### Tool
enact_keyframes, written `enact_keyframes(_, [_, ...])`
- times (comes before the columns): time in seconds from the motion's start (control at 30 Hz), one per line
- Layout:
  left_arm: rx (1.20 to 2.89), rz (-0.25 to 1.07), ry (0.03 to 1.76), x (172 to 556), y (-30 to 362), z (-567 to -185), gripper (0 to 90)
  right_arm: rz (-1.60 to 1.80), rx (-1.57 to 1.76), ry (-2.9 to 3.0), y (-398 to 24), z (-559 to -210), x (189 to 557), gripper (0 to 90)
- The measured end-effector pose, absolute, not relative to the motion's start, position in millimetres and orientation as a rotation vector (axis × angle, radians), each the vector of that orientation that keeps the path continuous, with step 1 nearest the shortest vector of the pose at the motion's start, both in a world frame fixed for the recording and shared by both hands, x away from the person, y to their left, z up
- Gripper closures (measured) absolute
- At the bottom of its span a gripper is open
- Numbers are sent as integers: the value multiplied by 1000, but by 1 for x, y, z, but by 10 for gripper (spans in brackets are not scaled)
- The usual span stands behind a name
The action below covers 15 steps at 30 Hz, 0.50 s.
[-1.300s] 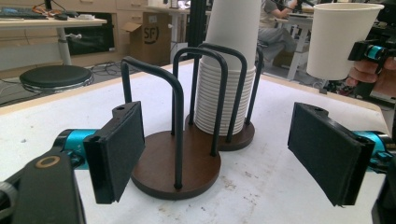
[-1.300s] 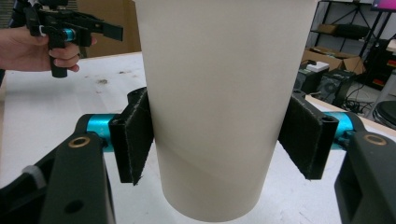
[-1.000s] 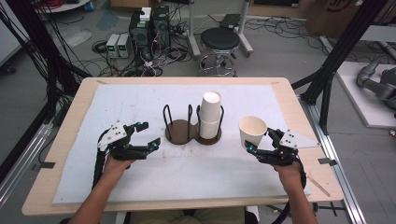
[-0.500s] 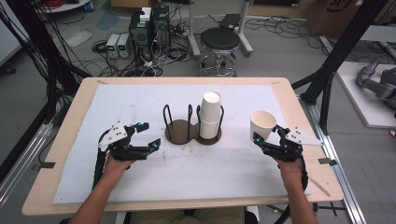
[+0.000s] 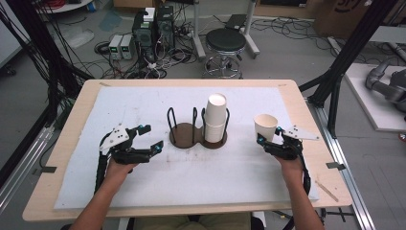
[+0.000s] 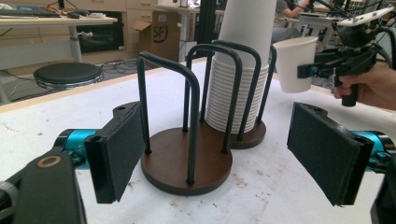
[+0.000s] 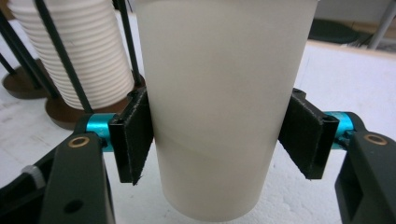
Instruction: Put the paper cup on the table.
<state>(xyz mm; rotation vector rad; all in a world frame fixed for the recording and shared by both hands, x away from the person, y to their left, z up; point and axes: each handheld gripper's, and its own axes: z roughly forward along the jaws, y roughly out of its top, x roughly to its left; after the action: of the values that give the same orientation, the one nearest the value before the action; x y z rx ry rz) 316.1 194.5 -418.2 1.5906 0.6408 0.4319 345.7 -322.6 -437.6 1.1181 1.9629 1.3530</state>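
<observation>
My right gripper point(image 5: 269, 140) is clamped on a single white paper cup point(image 5: 265, 127), its two black pads pressed against the cup's lower wall on opposite sides; in the right gripper view the cup point(image 7: 219, 102) stands upright between them, mouth up. Seen from above, the cup sits at about three o'clock from the holder, well apart from it, over the white mat near the bench's right edge. I cannot tell whether its base touches the mat.

My left gripper point(image 5: 147, 139) is released, jaws wide with nothing between them. It rests low over the mat point(image 5: 143, 103) at about nine o'clock from the holder, near it but not touching. In the left gripper view the gripper point(image 6: 215, 154) looks straight at the holder point(image 6: 187, 163), whose near ring of black wire hoops stands bare on its brown round base.

The holder point(image 5: 186, 135) has two round bases joined side by side. The one on the right carries the stack of cups point(image 5: 215, 117), nested upright inside its hoops and rising well above them. The bench point(image 5: 86, 96) is light wood, with the mat covering most of its top.
</observation>
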Motion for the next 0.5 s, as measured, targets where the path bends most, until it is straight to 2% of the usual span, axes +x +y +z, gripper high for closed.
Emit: enact_keyframes(0.5, [1600,427,650,317,194,-419,192,1285,1186,2071,-317,-450,358,322])
